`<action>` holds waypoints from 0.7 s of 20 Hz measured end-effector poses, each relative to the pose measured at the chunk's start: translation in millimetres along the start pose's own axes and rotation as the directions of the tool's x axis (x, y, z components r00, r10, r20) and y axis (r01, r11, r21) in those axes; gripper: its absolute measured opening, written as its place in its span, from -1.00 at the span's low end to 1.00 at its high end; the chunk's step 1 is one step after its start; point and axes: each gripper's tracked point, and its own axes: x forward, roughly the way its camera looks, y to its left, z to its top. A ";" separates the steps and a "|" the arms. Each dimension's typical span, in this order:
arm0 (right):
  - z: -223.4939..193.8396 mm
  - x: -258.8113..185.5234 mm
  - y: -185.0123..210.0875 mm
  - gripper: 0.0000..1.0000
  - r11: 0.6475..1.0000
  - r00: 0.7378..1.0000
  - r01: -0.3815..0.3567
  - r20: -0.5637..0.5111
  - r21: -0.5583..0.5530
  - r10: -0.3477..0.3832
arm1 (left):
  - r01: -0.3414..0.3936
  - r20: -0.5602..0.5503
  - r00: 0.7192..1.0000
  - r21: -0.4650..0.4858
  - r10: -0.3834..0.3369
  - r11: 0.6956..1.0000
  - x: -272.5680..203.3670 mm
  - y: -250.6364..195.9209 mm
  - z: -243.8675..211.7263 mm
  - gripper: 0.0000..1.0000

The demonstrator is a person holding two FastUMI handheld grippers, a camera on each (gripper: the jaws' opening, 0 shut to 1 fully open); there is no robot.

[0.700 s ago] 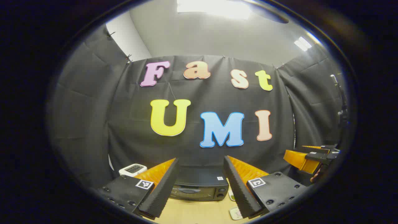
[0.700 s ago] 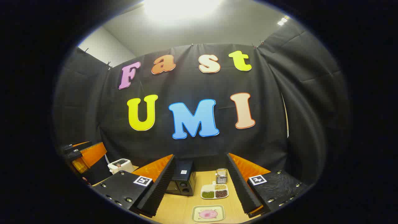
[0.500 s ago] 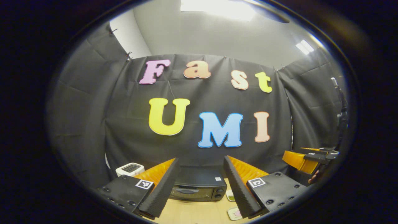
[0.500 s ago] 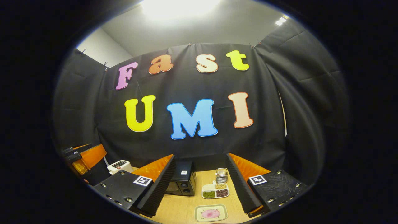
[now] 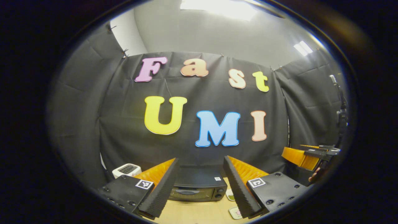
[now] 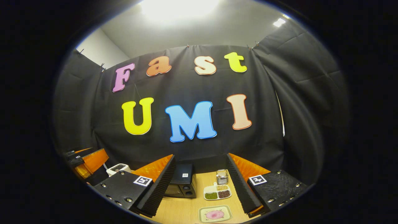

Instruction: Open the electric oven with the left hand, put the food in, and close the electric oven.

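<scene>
Oven (image 5: pixel 199 186) sits at the table's (image 6: pixel 183 211) far edge against the black cloth, door shut, seen between the left tool's (image 5: pixel 199 189) fingers. Both fingers of that tool stand wide apart and hold nothing. The right tool (image 6: pixel 200 191) is likewise spread wide and empty above the table. Food (image 6: pixel 215 214), a pink piece, lies on a small tray (image 6: pixel 226 209) near the table's front edge, right of the oven. Behind it sits a divided dish (image 6: pixel 217 192) of beans, then a small metal basket (image 6: pixel 222 176). A white appliance (image 5: pixel 126 170) stands left of the oven.
</scene>
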 end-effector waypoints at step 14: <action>-25.4 9.4 -12.3 0.94 0.999 0.998 0.024 -0.054 -0.046 -0.026 | -0.018 -0.273 0.962 -0.088 -0.006 0.996 65.7 21.8 -108.6 0.96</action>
